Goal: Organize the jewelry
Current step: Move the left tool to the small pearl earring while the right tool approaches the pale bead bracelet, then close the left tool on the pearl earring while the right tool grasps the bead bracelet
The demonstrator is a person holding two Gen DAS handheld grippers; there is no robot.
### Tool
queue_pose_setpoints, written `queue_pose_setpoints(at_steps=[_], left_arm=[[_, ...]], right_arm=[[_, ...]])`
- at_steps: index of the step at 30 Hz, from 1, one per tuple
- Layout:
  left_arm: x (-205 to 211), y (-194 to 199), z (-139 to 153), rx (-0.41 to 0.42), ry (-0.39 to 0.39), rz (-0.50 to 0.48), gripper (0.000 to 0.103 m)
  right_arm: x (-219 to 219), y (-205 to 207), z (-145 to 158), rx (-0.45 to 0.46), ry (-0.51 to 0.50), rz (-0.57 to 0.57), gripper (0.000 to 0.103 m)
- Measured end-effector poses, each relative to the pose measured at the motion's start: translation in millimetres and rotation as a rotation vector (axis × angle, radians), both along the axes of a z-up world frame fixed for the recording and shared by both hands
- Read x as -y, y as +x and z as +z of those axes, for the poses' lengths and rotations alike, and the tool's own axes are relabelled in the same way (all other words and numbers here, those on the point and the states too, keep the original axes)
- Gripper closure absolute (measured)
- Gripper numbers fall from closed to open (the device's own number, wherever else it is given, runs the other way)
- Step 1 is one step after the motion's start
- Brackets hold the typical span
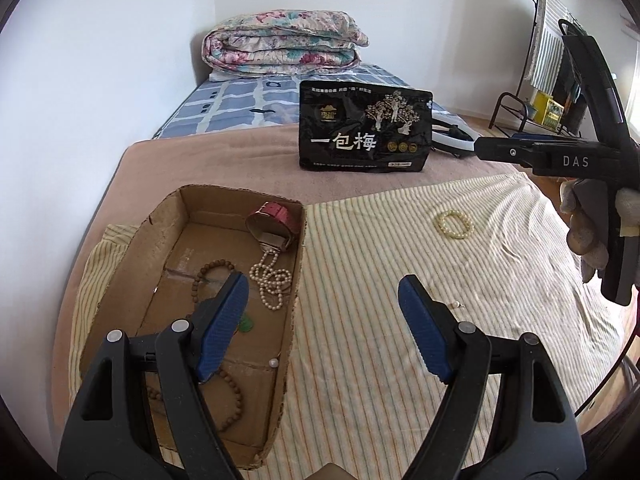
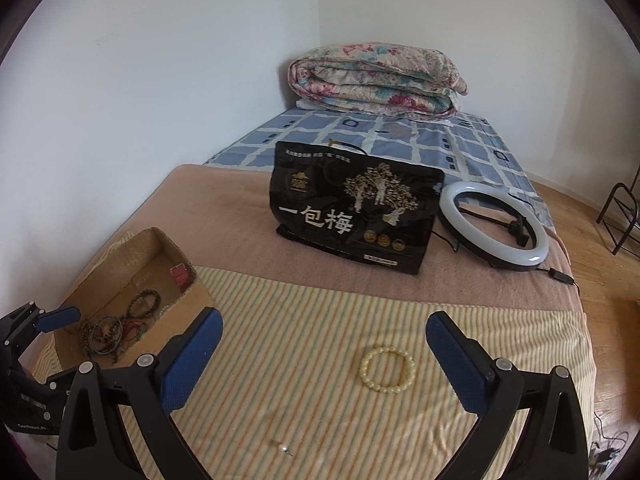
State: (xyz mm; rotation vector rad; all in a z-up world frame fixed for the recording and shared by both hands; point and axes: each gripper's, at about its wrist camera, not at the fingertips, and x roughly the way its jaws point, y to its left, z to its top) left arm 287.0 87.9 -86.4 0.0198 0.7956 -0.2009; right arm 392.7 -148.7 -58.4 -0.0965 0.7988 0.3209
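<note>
**Bed layout: box to the left, loose pieces to the right**

A striped cloth point(image 2: 320, 320) covers the near end of the bed, with a blanket point(image 2: 224, 216) beyond it. A cardboard box point(image 1: 298, 264) sits on the cloth's left side, next to the wall. In the box lie a watch point(image 1: 276, 222) at the far end, a pearl necklace point(image 1: 270, 280) just before it, and bead strings point(image 1: 212, 272) nearer still (some hidden by a gripper finger). Right of the box, on the cloth, lies a bead bracelet point(image 2: 386, 368); a small earring point(image 2: 283, 448) lies nearer than it. Behind the cloth a bag point(image 2: 356, 208) stands on the blanket, a ring light point(image 2: 494, 220) to its right. A folded quilt point(image 2: 376, 80) rests at the bed's far end.
</note>
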Motion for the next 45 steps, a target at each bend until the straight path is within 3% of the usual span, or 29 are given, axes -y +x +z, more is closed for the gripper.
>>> queue_pose_setpoints(at_steps=[6,12,16,23,26,32,36,43,45], left_arm=[[31,4,-10,-0.017,0.009,-0.068,0.024],[61,10,-21,-0.057,0.019,-0.144,0.034],[84,13,-33,-0.092,0.039,-0.215,0.048],[125,17,-58,-0.150,0.070,-0.339,0.055],[141,20,-68,-0.167,0.074,-0.374,0.063],[159,29,-88,-0.197,0.079,-0.392,0.064],[164,32,-101,-0.211,0.096,-0.386,0.072],[163,38,-113,-0.219,0.089,-0.365,0.073],[163,38,-114,-0.219,0.091,-0.366,0.077]], right_arm=[[41,4,-12,-0.020,-0.009,-0.062,0.000],[71,12,-34,-0.073,-0.010,-0.112,0.001],[88,17,-52,-0.119,0.007,-0.141,0.006],[106,25,-81,-0.198,0.028,-0.162,0.023],[109,27,-90,-0.216,0.034,-0.163,0.030],[107,30,-99,-0.230,0.036,-0.148,0.039],[103,34,-104,-0.240,0.031,-0.132,0.044],[99,42,-116,-0.262,0.040,-0.129,0.052],[98,44,-118,-0.266,0.041,-0.126,0.055]])
